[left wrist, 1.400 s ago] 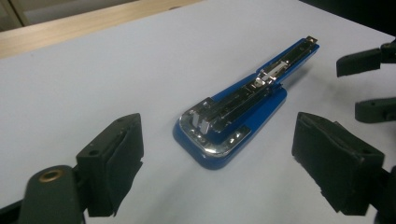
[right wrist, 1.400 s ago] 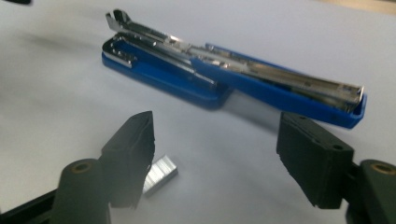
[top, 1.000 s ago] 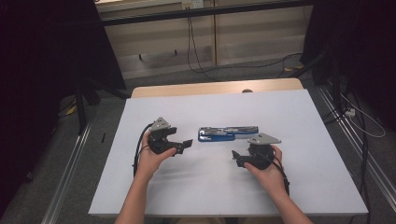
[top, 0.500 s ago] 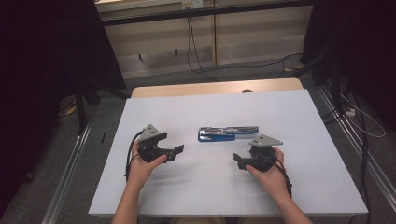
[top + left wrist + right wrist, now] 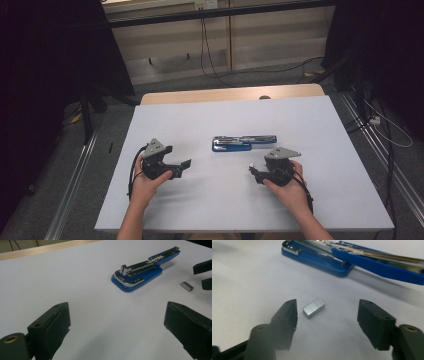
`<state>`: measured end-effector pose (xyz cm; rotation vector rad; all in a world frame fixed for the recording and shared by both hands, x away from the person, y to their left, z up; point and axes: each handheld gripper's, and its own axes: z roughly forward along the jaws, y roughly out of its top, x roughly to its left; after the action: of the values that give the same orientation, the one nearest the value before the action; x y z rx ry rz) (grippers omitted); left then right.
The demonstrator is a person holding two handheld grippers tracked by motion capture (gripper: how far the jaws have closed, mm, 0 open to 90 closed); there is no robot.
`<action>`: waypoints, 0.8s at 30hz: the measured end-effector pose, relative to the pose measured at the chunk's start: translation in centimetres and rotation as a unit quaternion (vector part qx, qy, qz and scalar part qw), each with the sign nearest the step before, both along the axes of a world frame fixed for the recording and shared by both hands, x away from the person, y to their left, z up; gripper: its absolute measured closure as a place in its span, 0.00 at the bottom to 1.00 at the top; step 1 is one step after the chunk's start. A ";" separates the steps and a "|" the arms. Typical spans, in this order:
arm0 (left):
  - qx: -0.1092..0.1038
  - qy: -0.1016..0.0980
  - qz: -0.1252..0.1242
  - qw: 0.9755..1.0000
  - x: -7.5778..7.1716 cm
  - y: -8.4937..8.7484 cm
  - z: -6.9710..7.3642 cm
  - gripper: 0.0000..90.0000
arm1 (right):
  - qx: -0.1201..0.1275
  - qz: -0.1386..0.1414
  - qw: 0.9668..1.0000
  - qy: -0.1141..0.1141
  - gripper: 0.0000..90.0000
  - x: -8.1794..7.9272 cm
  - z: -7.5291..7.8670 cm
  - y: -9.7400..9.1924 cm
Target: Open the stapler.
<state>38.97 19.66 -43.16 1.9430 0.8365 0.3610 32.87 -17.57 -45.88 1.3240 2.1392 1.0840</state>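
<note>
- Right claw [image 5: 327,325] sits low over the white desk [image 5: 320,130], held in the person's right hand [image 5: 287,187]. Its jaws have just been closing in, yet they stand apart with nothing pinched.
- Block of staples [image 5: 313,307], small and silvery, lies flat on the desk between those jaws, nearer the left-hand one in the right gripper view and touching neither pad as far as I can tell.
- Blue stapler [image 5: 243,143] lies opened out flat near the middle of the desk, its metal magazine exposed. It rests just beyond the staples, apart from them.
- Left claw [image 5: 184,166] is held in the left hand [image 5: 150,177], off to the left of the stapler and well apart from it. Jaws spread wide and empty, only bare desk between them in the left gripper view.
- From the left gripper view the stapler [image 5: 145,268] lies ahead to the right, the staples [image 5: 187,286] to its right, just beside the tips of the right claw [image 5: 203,275].
- Wooden edge [image 5: 230,94] shows along the far side of the desk; cables [image 5: 210,55] trail over the floor beyond.
</note>
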 end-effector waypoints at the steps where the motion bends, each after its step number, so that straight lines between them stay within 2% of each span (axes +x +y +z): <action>1: -0.002 0.000 0.002 1.000 0.1 0.0 -0.1 0.08 | -0.004 0.004 1.000 0.001 0.42 0.0 -0.1 0.2; 3: 0.000 0.000 0.002 1.000 0.1 0.1 -0.1 0.08 | -0.005 0.009 1.000 0.003 0.44 0.0 -0.1 0.3; 5: 0.002 -0.004 -0.001 1.000 0.1 0.1 -0.2 0.07 | -0.004 0.022 1.000 0.012 0.55 0.2 -0.4 0.9; 9: -0.003 -0.007 0.002 1.000 0.2 0.3 -0.1 0.07 | -0.012 0.027 0.999 0.017 0.61 0.4 -0.6 1.4; 14: -0.004 -0.010 0.001 1.000 0.2 0.3 -0.1 0.07 | -0.009 0.030 0.999 0.021 0.65 0.6 -0.5 1.9; 20: -0.006 -0.008 0.001 1.000 0.2 0.3 -0.1 0.07 | -0.019 0.022 0.999 0.014 0.70 0.9 -0.6 2.2; 22: -0.005 -0.011 0.001 1.000 0.2 0.3 0.0 0.08 | -0.029 0.023 0.999 0.011 0.76 1.1 -0.6 2.4; 24: -0.003 -0.013 0.000 1.000 0.2 0.2 0.0 0.08 | -0.028 0.023 0.999 0.011 0.77 1.1 -0.6 2.4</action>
<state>39.16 19.91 -43.17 1.9293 0.8204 0.3818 33.98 -15.20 -46.47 1.2730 2.2099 1.0247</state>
